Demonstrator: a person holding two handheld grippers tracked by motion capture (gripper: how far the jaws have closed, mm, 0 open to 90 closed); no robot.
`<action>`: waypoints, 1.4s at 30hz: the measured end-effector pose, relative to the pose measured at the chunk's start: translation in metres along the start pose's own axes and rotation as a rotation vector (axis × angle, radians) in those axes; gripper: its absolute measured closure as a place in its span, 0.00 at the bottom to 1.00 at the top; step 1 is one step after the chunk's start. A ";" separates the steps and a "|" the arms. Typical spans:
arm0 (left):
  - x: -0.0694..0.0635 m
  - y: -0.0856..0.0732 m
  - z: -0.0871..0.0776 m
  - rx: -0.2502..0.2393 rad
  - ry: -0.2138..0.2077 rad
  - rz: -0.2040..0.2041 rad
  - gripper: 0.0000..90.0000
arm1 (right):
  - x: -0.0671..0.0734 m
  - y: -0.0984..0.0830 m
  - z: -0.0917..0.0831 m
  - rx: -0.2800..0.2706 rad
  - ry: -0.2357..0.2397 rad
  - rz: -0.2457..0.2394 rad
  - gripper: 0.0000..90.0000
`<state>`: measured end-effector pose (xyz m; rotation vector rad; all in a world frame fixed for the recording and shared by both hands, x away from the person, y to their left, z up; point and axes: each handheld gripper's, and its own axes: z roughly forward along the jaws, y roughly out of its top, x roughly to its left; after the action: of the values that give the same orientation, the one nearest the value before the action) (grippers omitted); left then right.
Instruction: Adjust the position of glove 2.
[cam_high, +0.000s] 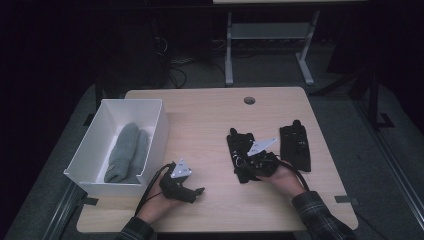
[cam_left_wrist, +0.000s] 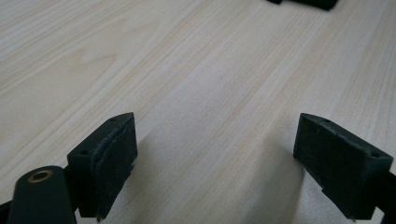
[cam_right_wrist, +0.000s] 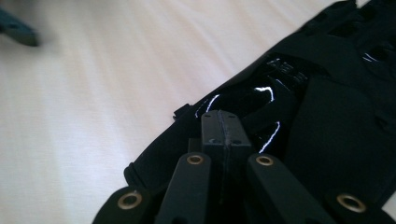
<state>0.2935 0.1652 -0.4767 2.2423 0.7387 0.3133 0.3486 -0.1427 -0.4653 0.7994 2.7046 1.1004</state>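
Note:
Two black gloves lie flat on the right half of the wooden table. Over the lower part of the left glove sits my right gripper, held by a hand in a plaid sleeve. In the right gripper view its jaws are shut pad to pad just above the glossy black glove; nothing shows between the pads. The second glove lies apart to the right. My left gripper rests near the front edge, open wide over bare wood.
A white open box stands at the table's left with grey folded cloth inside. A round cable hole is near the far edge. Beyond the table are a desk frame and cables on the floor.

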 end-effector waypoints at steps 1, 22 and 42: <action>0.000 0.000 0.000 0.000 0.000 0.001 0.14 | 0.004 0.001 0.001 0.001 0.010 -0.007 1.00; 0.000 0.000 0.000 0.000 -0.001 0.001 0.14 | -0.014 0.017 0.003 -0.060 -0.062 0.021 1.00; 0.001 0.000 0.000 0.001 0.000 0.006 0.14 | 0.042 0.026 0.027 -0.014 0.008 -0.044 1.00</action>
<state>0.2942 0.1652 -0.4766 2.2460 0.7317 0.3158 0.3320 -0.0892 -0.4633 0.7314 2.7041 1.1147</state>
